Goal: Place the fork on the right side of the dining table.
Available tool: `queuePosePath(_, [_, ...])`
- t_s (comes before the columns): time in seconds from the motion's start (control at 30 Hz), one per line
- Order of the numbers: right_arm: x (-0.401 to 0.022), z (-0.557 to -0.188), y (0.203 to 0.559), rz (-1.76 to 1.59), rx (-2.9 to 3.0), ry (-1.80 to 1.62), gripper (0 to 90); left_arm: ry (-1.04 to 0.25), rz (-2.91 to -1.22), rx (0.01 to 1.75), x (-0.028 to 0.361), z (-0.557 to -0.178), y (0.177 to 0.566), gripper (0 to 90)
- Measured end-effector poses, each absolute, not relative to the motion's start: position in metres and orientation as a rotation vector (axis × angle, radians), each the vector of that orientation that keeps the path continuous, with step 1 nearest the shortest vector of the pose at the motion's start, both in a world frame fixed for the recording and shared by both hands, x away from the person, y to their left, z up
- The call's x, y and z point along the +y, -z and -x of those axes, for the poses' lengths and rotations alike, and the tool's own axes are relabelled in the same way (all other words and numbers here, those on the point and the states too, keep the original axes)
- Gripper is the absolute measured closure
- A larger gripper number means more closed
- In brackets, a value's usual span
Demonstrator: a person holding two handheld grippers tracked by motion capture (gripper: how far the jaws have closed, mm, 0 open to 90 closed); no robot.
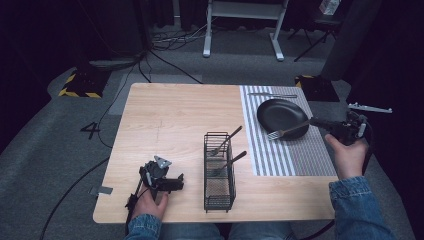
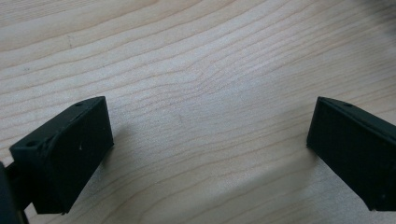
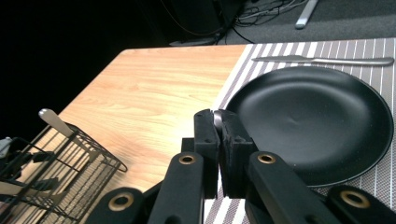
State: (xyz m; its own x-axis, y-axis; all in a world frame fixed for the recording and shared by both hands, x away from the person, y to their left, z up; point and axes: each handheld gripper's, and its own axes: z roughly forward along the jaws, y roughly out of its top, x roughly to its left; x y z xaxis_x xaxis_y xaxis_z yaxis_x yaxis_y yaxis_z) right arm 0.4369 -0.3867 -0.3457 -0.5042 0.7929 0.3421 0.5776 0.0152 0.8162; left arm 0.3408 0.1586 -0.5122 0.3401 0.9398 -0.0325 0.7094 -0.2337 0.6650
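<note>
Over at the near-left corner of the table (image 1: 170, 115), your left claw (image 1: 176, 183) is resting on the wood with its jaws spread wide and nothing between them; the left claw's own view is showing bare wood grain under the two black pads (image 2: 65, 154). Your left hand (image 1: 150, 202) is gripping its body from the six o'clock side.

At three o'clock from that claw, the black wire caddy (image 1: 219, 172) is standing upright on the table, with two dark-handled utensils (image 1: 227, 139) leaning out toward one o'clock.

Further right, the striped placemat (image 1: 280, 155) is lying under the black plate (image 1: 282, 116), and a knife (image 1: 272, 95) is lying at the plate's twelve o'clock, just beyond the rim.

At the far right, your right claw (image 1: 314, 121) is clenched on the handle of a fork (image 1: 281, 133), holding it over the plate's near edge with the tines pointing toward nine o'clock. Your right hand (image 1: 347, 155) is holding that claw beyond the table's right edge. The right claw's view is showing the jaws pinched together on a sliver of metal (image 3: 217, 116).
</note>
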Motion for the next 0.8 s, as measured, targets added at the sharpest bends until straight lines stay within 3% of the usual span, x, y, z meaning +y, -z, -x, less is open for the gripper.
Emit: queuePosePath(0.8, [-0.365, -0.441, 0.380, -1.470, 2.140, -1.447, 86.9, -0.511, -2.022, 1.437, 0.159, -0.341, 0.512, 0.4])
